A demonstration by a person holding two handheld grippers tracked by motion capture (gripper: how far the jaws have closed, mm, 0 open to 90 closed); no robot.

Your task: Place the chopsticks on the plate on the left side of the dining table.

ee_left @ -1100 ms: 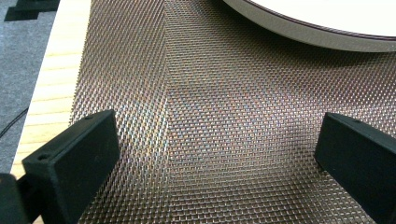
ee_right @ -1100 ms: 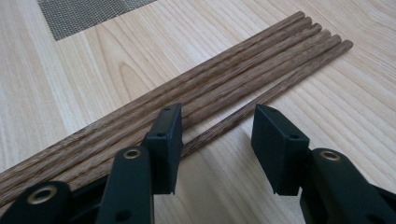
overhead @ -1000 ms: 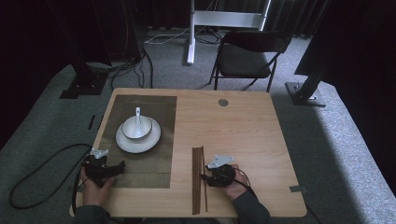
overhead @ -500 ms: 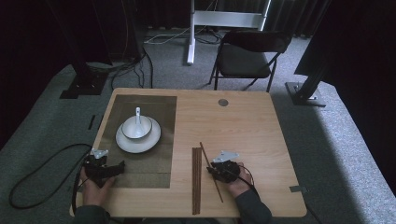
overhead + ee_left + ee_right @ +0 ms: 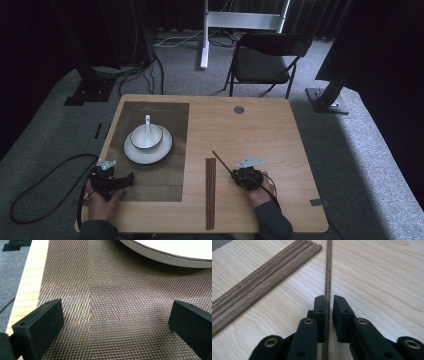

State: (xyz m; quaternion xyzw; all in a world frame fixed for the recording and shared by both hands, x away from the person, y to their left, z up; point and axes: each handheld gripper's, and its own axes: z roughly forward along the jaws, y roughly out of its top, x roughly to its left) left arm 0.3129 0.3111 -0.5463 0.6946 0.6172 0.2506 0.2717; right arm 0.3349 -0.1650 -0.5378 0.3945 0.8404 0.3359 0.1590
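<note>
One wooden chopstick (image 5: 328, 270) sits pinched in the right gripper (image 5: 328, 302), angled away from the chopstick bundle (image 5: 210, 192) near the table's (image 5: 280, 135) front edge. It looks light, stiff and a bit slippery, so gripping near an end seems fine. The jaws have just closed onto it. The left gripper (image 5: 115, 322) is spread wide over the mesh placemat (image 5: 112, 302), holding nothing.

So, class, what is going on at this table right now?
A person works with a gripper in each hand. The right gripper has just closed on a single chopstick, taken from the bundle of chopsticks beside it. The left gripper rests open on the woven mat, near the plate holding a bowl and spoon.
</note>
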